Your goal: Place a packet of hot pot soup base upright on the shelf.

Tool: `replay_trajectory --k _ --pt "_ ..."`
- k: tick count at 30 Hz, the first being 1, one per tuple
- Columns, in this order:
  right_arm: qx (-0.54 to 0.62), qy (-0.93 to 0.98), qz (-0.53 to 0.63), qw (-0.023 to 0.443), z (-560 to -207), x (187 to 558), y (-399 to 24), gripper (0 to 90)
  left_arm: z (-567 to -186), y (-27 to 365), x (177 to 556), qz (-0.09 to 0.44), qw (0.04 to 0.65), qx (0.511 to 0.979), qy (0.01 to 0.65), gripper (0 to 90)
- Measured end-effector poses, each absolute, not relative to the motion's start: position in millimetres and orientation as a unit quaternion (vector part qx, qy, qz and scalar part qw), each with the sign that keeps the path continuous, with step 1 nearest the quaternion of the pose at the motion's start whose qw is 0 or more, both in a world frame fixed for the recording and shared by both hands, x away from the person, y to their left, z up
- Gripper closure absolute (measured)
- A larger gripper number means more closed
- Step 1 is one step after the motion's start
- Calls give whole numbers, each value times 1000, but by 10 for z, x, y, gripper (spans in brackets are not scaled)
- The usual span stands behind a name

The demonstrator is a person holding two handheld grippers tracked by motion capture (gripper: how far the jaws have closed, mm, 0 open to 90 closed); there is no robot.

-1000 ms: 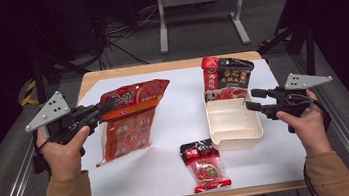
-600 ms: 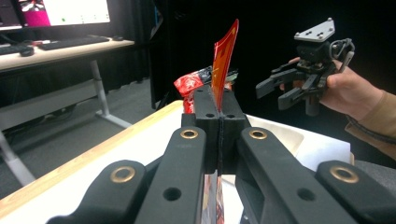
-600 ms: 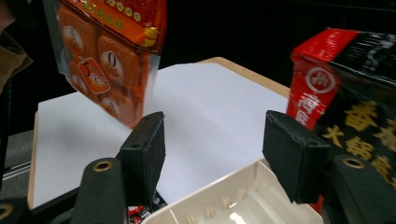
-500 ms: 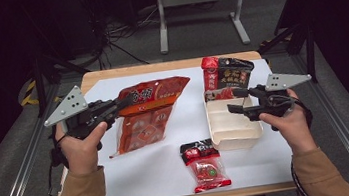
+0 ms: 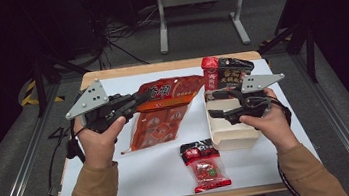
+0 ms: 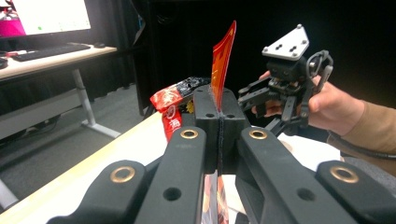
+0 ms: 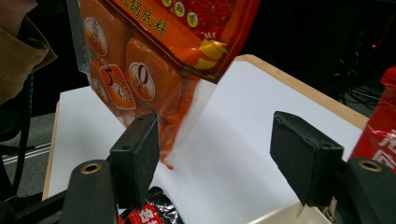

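**Operator:** Pouch status? Where do I stand with it?

**Guide:** Your left gripper [image 5: 135, 102] has its jaws pressed together on the top edge of the big orange-red seasoning pouch [image 5: 162, 114], which hangs lifted and tilted over the middle of the white sheet [image 5: 141, 170], nearer the table's far edge. In the left gripper view the pouch edge [image 6: 222, 60] stands straight up out of the shut jaws. Your right gripper [image 5: 218, 105] is spread wide, holding nothing, over the far end of the cream container [image 5: 232, 131] by the table's right edge.

**Operator:** How do I do this well?

**Guide:** I'd judge you're bringing the two together. Keep the left pinch firm and the pouch steady. In the right gripper view the pouch's lower corner [image 7: 163, 112] hangs just by one pad, so slide across until the film sits between both pads before closing.

**Operator:** Anything you can't read?

**Guide:** Whether the pouch's bottom corner touches the sheet. The small red sachet [image 5: 205, 167] near the front edge and the red-and-black packets [image 5: 227, 71] at the far right are too blurred to read.
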State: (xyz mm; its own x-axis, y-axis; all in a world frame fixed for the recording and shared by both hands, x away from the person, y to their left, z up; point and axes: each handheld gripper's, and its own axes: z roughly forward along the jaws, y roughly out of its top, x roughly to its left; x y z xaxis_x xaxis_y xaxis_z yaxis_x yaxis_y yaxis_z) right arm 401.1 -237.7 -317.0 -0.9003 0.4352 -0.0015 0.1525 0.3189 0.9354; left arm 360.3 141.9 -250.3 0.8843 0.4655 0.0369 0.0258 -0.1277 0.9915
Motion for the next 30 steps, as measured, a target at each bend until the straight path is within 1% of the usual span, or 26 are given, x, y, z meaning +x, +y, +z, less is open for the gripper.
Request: replay_trajectory --k 10,21,30 --pt "166 805 557 116 -3235 4052 -2195 311 -2516 1283 3628 155 646 731 157 900" --pt "146 813 550 121 -3346 4083 -2011 300 -2529 1188 3619 142 649 733 148 900" --pt "129 809 564 106 -3413 4100 -1915 280 -2540 1146 3614 133 654 731 142 900"
